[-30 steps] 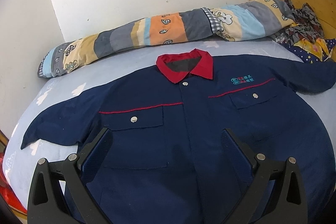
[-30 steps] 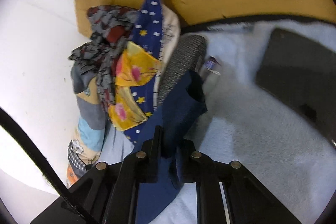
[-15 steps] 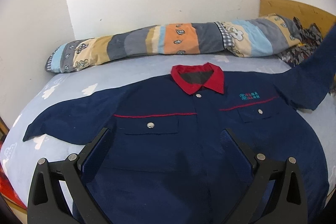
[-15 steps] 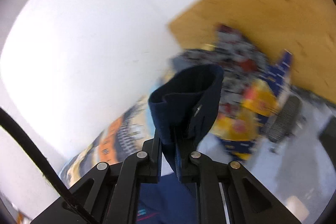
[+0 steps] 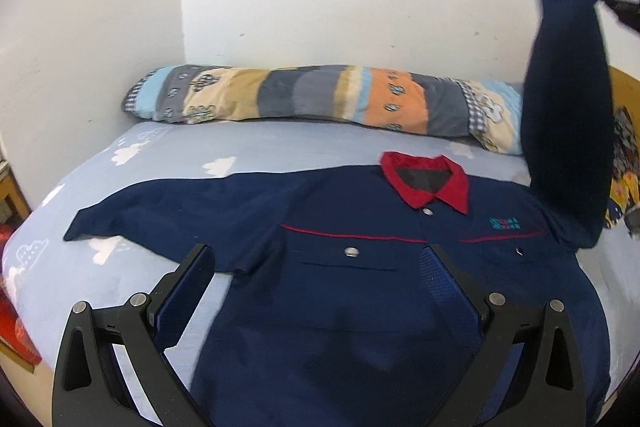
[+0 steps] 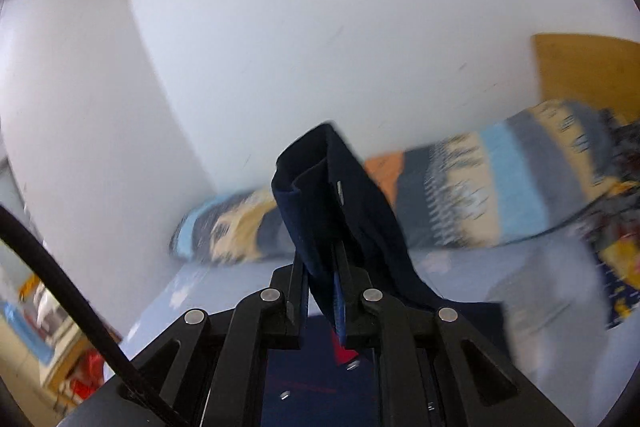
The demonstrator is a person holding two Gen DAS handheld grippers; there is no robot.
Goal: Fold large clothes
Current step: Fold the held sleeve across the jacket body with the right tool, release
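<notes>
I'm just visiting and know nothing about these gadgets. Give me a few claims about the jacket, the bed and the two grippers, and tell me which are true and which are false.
1. The right gripper is shut on the jacket's sleeve. True.
2. The jacket has a yellow collar. False: the collar is red.
3. The left gripper is clamped on the jacket's hem. False: it is open and holds nothing.
4. A long patterned pillow lies along the wall. True.
5. Both sleeves lie flat on the bed. False: one is raised in the air.
</notes>
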